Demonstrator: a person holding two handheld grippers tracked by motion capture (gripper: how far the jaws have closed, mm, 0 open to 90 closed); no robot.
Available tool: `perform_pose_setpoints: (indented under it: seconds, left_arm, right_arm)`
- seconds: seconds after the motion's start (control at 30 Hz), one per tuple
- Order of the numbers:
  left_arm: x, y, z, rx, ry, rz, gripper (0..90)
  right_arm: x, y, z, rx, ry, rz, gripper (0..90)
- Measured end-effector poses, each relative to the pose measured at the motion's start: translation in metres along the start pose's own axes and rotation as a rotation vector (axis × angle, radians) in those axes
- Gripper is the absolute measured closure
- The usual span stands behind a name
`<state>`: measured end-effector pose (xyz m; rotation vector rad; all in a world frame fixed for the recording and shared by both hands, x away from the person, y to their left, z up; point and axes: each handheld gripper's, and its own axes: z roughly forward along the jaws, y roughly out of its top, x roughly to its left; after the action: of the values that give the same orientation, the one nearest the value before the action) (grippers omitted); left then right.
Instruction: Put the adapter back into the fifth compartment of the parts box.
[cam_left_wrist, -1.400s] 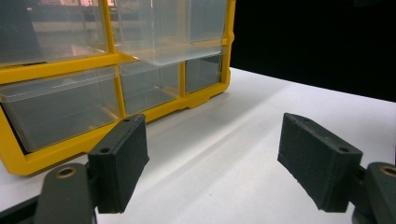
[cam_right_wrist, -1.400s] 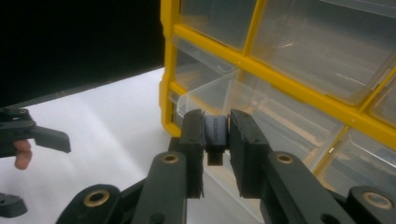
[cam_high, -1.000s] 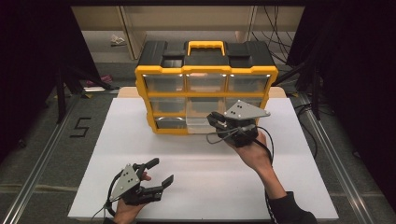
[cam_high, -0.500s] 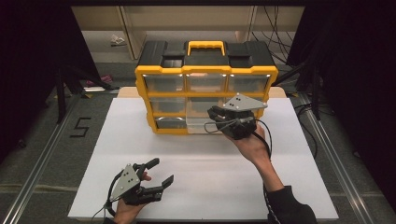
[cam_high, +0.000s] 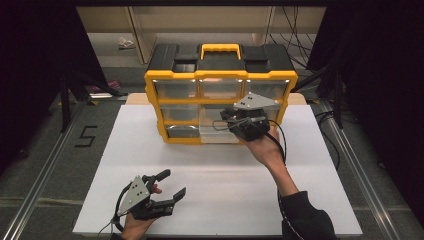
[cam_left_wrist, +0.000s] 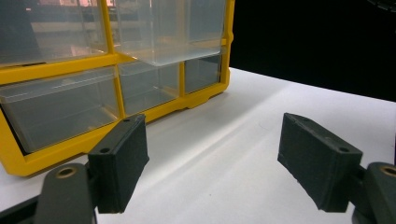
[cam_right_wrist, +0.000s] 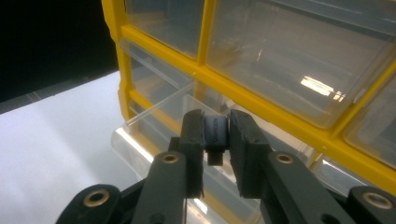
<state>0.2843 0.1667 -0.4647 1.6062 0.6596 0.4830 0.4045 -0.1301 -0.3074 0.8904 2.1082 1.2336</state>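
A yellow and black drawer organizer (cam_high: 220, 75) stands at the back of the white table (cam_high: 100, 150). One clear drawer (cam_high: 217, 134) in its middle column is pulled out. My right gripper (cam_high: 226, 121) hovers at that drawer, shut on a small black piece (cam_right_wrist: 215, 133) that hangs between its pads (cam_right_wrist: 194, 135) over the drawer's open top (cam_right_wrist: 154, 126). Near the table's front edge my left gripper (cam_high: 175, 184) rests with its jaws wide apart and nothing between them (cam_left_wrist: 224, 154). It faces the organizer's clear drawers (cam_left_wrist: 56, 107).
Bare white tabletop lies between the left gripper and the organizer. Metal rails (cam_high: 45, 175) run along both sides of the table. Shelving (cam_high: 200, 22) and cables stand behind the organizer, with dark space to either side.
The right gripper has drifted a little farther back toward the organizer's front, still carrying the black piece. The left gripper has stayed where it was.
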Motion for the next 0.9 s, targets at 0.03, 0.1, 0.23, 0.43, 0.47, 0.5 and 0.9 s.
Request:
perform_pose_setpoints:
  seconds: [0.03, 0.1, 0.23, 0.43, 0.47, 0.5, 0.9]
  left_arm:
    - [0.0, 0.0, 0.0, 0.0, 0.0, 0.0, 23.6]
    - [0.0, 0.0, 0.0, 0.0, 0.0, 0.0, 23.6]
    - [0.0, 0.0, 0.0, 0.0, -0.001, 0.0, 23.6]
    - [0.0, 0.0, 0.0, 0.001, -0.001, 0.002, 23.6]
    - [0.0, 0.0, 0.0, 0.001, -0.001, 0.002, 23.6]
    - [0.0, 0.0, 0.0, 0.001, -0.001, 0.002, 23.6]
    - [0.0, 0.0, 0.0, 0.002, -0.001, 0.001, 23.6]
  right_arm:
    - [0.0, 0.0, 0.002, 0.006, 0.001, -0.007, 76.4]
    - [0.0, 0.001, 0.003, 0.012, 0.0, -0.008, 76.4]
    - [-0.001, 0.001, 0.007, 0.021, -0.003, -0.007, 76.4]
    - [-0.001, 0.002, 0.011, 0.042, -0.012, -0.005, 75.7]
    - [-0.001, 0.002, 0.012, 0.047, -0.016, -0.001, 73.2]
    - [-0.002, 0.002, 0.013, 0.06, -0.013, 0.014, 59.9]
    - [0.011, 0.001, 0.0, 0.028, 0.002, -0.004, 40.8]
